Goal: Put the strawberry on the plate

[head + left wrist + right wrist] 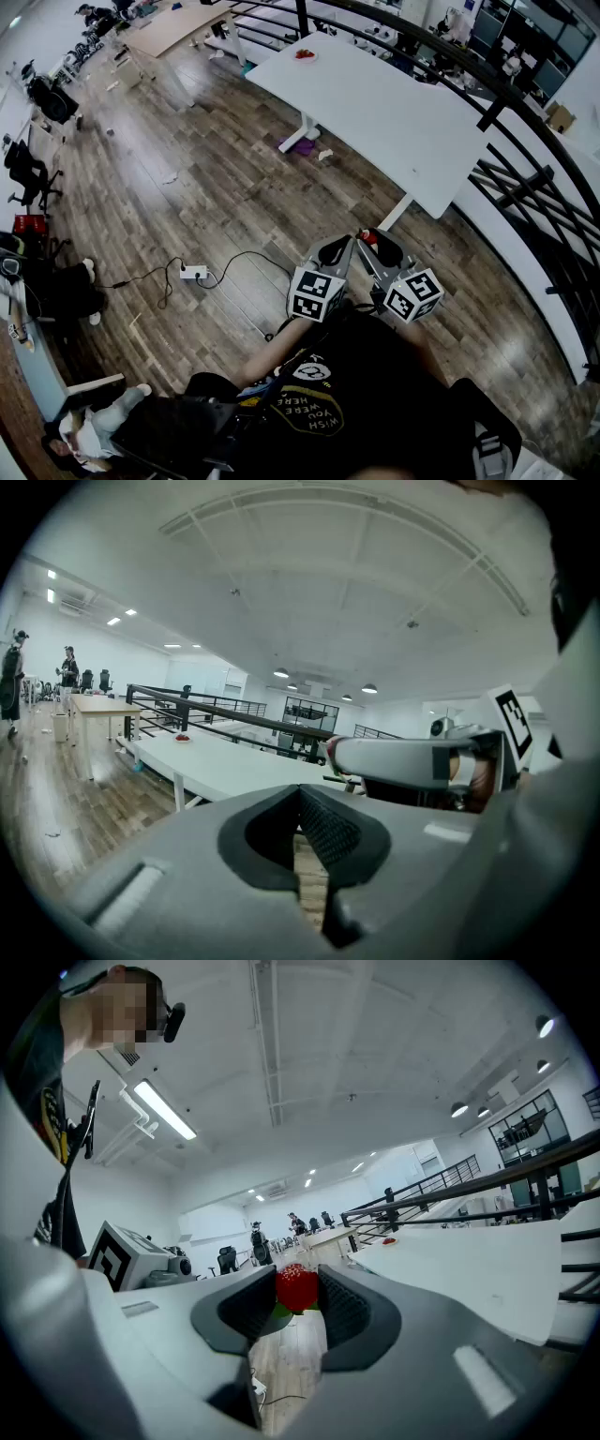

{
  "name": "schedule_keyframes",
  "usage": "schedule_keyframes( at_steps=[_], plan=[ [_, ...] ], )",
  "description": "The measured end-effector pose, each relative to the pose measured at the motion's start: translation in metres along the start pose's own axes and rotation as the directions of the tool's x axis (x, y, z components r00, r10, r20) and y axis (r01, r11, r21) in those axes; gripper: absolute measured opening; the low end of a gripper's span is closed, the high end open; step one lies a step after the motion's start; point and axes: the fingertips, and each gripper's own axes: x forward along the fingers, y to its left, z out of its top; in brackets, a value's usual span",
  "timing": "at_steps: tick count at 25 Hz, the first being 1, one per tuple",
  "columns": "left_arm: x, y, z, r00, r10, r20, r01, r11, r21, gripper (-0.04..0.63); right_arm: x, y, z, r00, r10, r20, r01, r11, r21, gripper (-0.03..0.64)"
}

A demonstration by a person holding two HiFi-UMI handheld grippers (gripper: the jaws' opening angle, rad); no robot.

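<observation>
Wide plank wooden floor [187, 178], and a long white table [394, 112] beside a black railing [525, 103]. A small white plate [306, 55] sits at the table's far end with something red on it. The left hand-held gripper [302, 803] is closed and empty. The right hand-held gripper [373, 242] clamps the red strawberry [298, 1286] over the floor, off the table's near corner.

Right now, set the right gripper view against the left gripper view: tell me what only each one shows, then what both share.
Only the right gripper view: the strawberry pinched between the jaws of the right hand-held gripper.
Only the left gripper view: the left hand-held gripper with its jaws closed on nothing, and the right one seen from the side.
Both: the white table, the black railing and the wood floor.
</observation>
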Motion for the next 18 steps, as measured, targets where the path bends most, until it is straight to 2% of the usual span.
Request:
schedule_keyframes(
  at_steps=[11,18],
  plan=[
    [0.011,-0.006,0.003,0.994,0.106,0.027,-0.106,0.994,0.003,0.002,-0.022,-0.025,0.002,1.0,0.019,-0.001,-0.019,1.0,-0.012,0.14],
    [0.019,-0.019,-0.009,0.993,0.12,0.011,-0.12,0.993,-0.013,0.002,-0.03,-0.035,-0.013,0.998,0.064,-0.023,-0.063,0.996,0.067,0.141]
  ],
)
